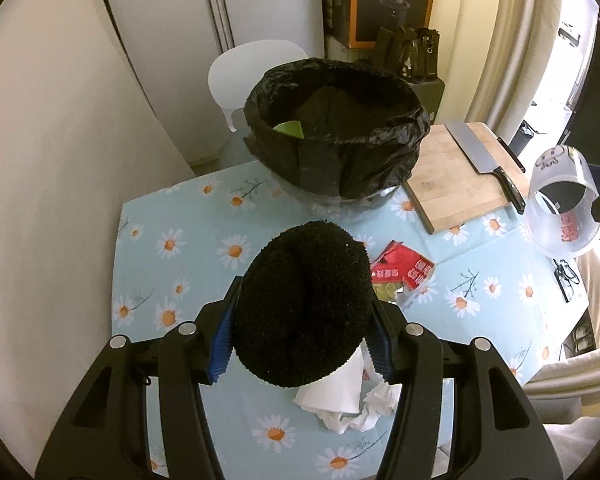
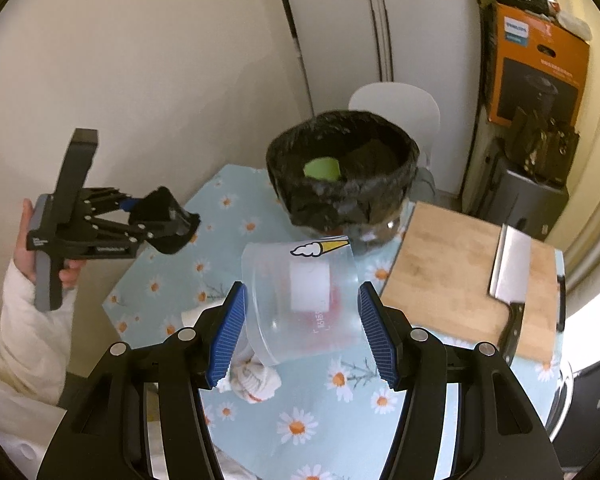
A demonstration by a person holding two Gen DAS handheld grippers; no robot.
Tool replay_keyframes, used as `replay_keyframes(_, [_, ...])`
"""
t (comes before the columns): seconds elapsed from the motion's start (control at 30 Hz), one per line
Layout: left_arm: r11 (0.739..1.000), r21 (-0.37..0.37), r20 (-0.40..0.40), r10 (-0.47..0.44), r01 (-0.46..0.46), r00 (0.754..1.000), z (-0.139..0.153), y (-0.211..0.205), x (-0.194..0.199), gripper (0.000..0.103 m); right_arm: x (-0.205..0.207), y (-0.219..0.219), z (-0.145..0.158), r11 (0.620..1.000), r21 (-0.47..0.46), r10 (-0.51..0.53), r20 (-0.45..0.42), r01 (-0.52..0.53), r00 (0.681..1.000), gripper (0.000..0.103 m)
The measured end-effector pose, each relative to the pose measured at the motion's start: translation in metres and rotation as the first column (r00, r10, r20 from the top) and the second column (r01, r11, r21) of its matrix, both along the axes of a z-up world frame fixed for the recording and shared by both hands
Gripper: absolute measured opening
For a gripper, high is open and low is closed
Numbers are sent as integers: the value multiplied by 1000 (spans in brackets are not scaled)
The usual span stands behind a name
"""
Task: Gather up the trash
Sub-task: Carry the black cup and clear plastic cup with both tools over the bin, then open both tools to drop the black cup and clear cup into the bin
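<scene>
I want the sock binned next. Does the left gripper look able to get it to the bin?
Probably yes. The left gripper, shut on the black sock, is raised above the table, and nothing stands between it and the open bin ahead.

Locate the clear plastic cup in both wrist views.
Left wrist: clear plastic cup at right edge, mouth toward camera.
Right wrist: lower centre, between the right gripper pads.
Shared landmark: black-lined bin.
</scene>
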State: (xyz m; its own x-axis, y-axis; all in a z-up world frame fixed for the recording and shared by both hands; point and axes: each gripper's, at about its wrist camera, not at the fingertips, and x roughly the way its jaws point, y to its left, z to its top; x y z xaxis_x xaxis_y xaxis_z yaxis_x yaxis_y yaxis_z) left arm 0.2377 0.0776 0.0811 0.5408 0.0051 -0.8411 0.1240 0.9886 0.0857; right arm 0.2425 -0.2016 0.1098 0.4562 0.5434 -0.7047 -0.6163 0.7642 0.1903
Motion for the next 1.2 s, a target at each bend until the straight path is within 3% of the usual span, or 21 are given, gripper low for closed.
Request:
replay_keyframes(0.27, [999, 22, 24, -31, 31, 999, 15, -10, 32, 56, 33, 12, 16, 1000, 13, 25, 35, -26, 999, 54])
replay_keyframes(0.53, [995, -2, 70, -102, 103, 992, 35, -22, 69, 56, 77, 20, 23, 998, 42, 51, 72, -54, 996, 54])
replay_keyframes(0.87, [992, -7, 85, -128, 129, 988, 37, -27, 125, 56, 133, 32, 28, 992, 96, 77, 92, -85, 993, 54])
replay_keyframes(1.0, [986, -63, 92, -149, 155, 985, 32, -28, 149, 56, 152, 31, 30, 987, 148, 36, 128, -55, 991, 54])
replay_keyframes(1.1, [986, -44, 94, -156, 160, 983, 27, -31, 164, 56, 165, 33, 28, 984, 173, 22, 142, -46, 990, 54])
replay_keyframes(1.2, [970, -122, 106, -197, 209, 975, 23, -33, 175, 60, 176, 36, 22, 981, 192, 11, 144, -38, 990, 56])
